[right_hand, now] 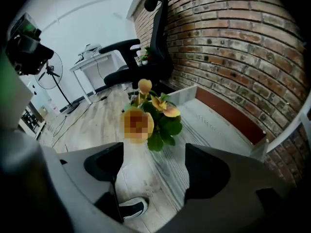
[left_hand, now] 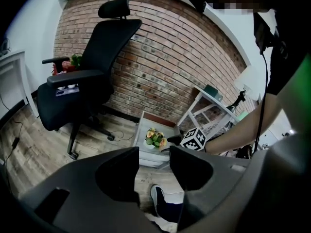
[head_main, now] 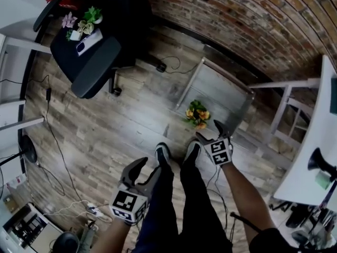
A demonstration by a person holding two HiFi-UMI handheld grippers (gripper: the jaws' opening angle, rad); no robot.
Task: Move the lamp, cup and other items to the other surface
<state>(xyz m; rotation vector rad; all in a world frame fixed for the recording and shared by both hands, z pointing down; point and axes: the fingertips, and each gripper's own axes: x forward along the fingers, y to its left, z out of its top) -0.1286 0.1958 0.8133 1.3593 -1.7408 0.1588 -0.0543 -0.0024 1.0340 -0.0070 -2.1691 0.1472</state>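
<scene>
My right gripper (head_main: 210, 132): jaws wide, empty, aimed down at the potted flowers (head_main: 197, 114) on the low grey table (head_main: 216, 88), probably lining up to grasp them. My left gripper (head_main: 147, 170): jaws apart, nothing between, held clear beside my leg (head_main: 160, 204).

Low grey table (head_main: 218, 91) bears potted flowers (head_main: 198, 115); chair seat (head_main: 66, 57) holds small plants (head_main: 84, 22).
</scene>
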